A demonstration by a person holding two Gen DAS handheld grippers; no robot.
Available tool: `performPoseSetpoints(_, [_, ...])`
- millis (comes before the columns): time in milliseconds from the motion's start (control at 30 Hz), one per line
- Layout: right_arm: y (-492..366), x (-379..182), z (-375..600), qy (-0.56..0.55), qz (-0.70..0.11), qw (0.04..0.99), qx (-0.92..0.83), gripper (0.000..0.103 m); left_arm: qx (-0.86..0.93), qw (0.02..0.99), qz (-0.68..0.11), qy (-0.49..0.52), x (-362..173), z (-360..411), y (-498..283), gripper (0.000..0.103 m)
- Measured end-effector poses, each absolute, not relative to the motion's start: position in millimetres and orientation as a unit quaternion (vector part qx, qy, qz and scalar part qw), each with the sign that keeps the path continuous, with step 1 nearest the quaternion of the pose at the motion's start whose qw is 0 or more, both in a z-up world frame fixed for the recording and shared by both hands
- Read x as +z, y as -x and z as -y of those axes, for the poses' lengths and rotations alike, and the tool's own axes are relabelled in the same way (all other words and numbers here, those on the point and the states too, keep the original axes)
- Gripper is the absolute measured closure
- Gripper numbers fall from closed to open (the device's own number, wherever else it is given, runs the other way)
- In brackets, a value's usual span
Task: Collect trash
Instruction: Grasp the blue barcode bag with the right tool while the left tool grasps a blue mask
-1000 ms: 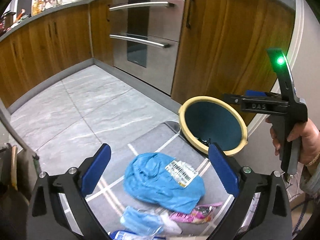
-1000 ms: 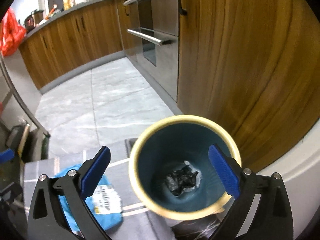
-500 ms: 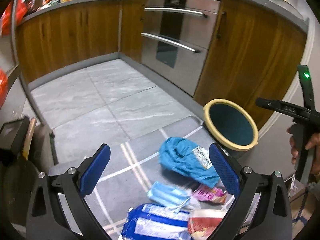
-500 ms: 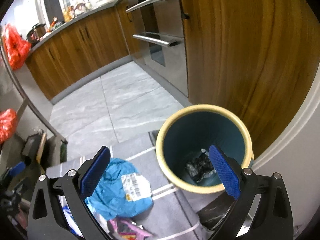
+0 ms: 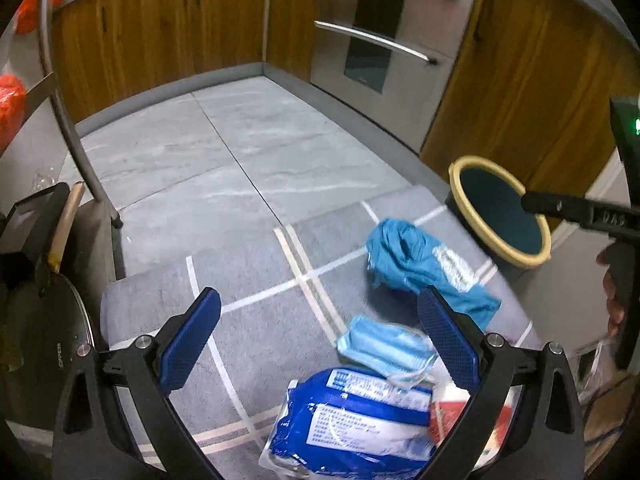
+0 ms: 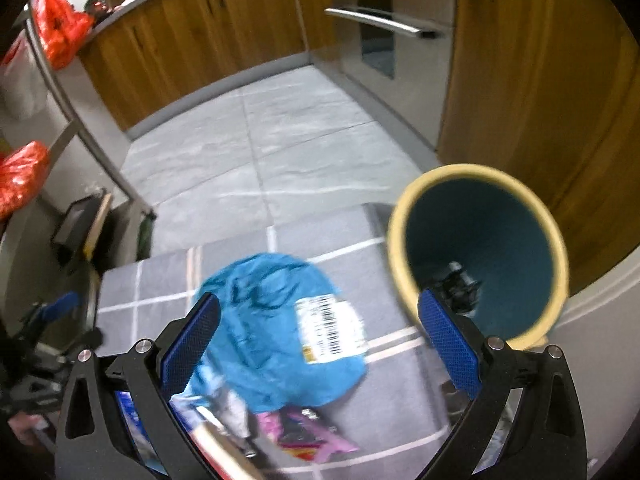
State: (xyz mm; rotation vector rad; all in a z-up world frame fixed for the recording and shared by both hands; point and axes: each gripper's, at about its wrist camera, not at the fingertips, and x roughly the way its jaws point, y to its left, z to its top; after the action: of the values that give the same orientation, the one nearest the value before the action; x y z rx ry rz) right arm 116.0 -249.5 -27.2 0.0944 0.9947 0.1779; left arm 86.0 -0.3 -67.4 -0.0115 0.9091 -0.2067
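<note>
A teal bin with a yellow rim [image 5: 498, 211] stands on the floor by the wooden cabinet; it also shows in the right wrist view [image 6: 480, 248] with dark crumpled trash [image 6: 460, 280] inside. On the grey rug lie a crumpled blue plastic bag with a barcode label [image 5: 416, 260] [image 6: 276, 320], a light blue face mask [image 5: 384, 346], a blue printed packet [image 5: 352, 420], a red wrapper [image 5: 452, 408] and a pink wrapper [image 6: 304, 436]. My left gripper [image 5: 320, 340] is open and empty above the rug. My right gripper [image 6: 320, 336] is open and empty above the blue bag.
Wooden cabinets and a steel oven [image 5: 384, 36] line the back. A metal rack leg [image 5: 76, 136] and dark items [image 5: 36, 280] stand at the left. Red bags [image 6: 56, 28] sit on the rack. The grey tiled floor [image 5: 200, 152] lies beyond the rug.
Both grippers have pulled back and swung left. The bin has shifted right in both views, and the blue packet and face mask now show more fully. Both stay open.
</note>
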Motion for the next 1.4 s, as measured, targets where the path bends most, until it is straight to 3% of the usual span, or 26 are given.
performPoseSetpoints(167, [-116,-48,222,-0.025,-0.505,0.854,0.121,0.005,-0.089,0.873,-0.478,-0.043,-88,2,-89,0.006])
performPoseSetpoints(633, [-109,-97,179,0.042,-0.560,0.805,0.192,0.008,-0.078,0.865,-0.495,0.010,-100,-11,-102,0.006])
performPoseSetpoints(700, [-108,-105,175,0.062,-0.570,0.797,0.193,0.016,-0.079,0.864,-0.498,0.008,-101,-10,-103,0.006])
performPoseSetpoints(767, [-107,-110,174,0.073,-0.578,0.790,0.190,0.045,-0.081,0.863,-0.499,0.006,-102,-10,-102,0.006])
performPoseSetpoints(833, [-108,-113,176,0.068,-0.590,0.782,0.192,0.061,-0.086,0.861,-0.501,0.007,-102,-9,-102,0.006])
performPoseSetpoints(967, [-110,-105,182,0.045,-0.583,0.788,0.195,0.077,-0.106,0.858,-0.503,0.011,-103,-3,-100,0.006])
performPoseSetpoints(1400, [-124,-74,221,-0.038,-0.549,0.823,0.142,0.083,-0.150,0.844,-0.516,0.004,-121,45,-100,0.006])
